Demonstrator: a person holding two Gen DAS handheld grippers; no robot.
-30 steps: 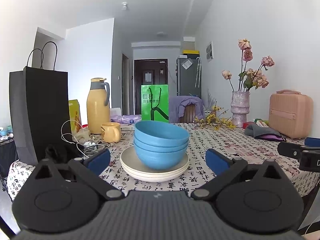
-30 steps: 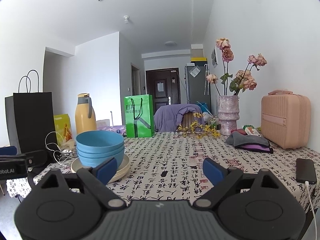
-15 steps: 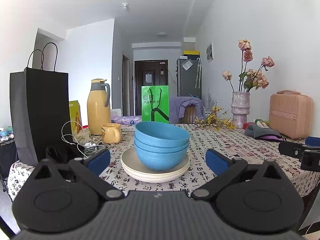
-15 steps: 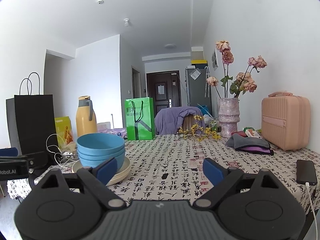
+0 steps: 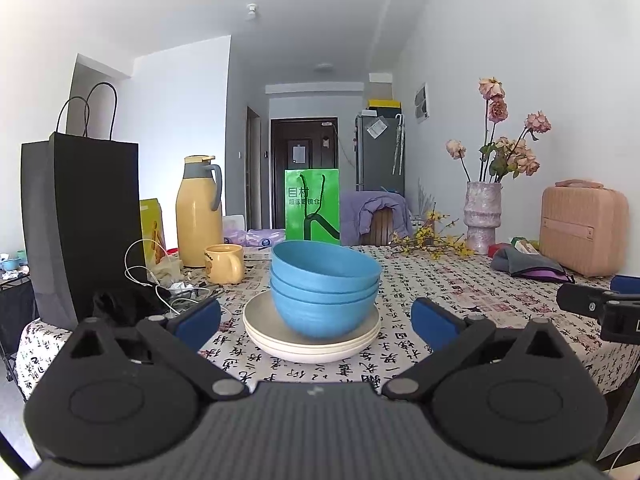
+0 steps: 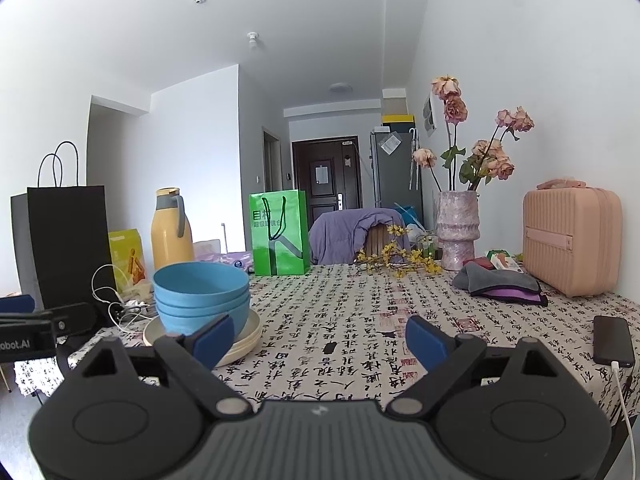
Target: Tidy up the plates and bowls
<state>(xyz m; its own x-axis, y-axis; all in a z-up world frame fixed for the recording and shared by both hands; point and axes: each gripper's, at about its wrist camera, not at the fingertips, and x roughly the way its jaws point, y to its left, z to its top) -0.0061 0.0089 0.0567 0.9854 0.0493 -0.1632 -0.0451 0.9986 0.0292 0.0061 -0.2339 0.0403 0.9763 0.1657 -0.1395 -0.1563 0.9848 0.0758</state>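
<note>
Three nested blue bowls [image 5: 324, 292] sit on a stack of cream plates [image 5: 264, 320] on the patterned tablecloth. The bowls [image 6: 202, 294] and plates [image 6: 250, 334] also show at the left in the right wrist view. My left gripper [image 5: 316, 322] is open and empty, a little in front of the stack, facing it. My right gripper [image 6: 320, 340] is open and empty, to the right of the stack, above the table. The right gripper's tip shows at the right edge of the left wrist view [image 5: 592, 304].
A black paper bag [image 5: 86, 224], yellow thermos [image 5: 198, 212], yellow mug [image 5: 224, 264] and white cables [image 5: 160, 280] stand left of the stack. A green bag [image 5: 312, 206], flower vase [image 6: 456, 230], pink case [image 6: 572, 240], folded cloths [image 6: 500, 284] and a phone [image 6: 612, 340] lie farther back and right.
Both grippers have drifted slightly; the view of the stack is almost unchanged. The bowls and plates have not moved.
</note>
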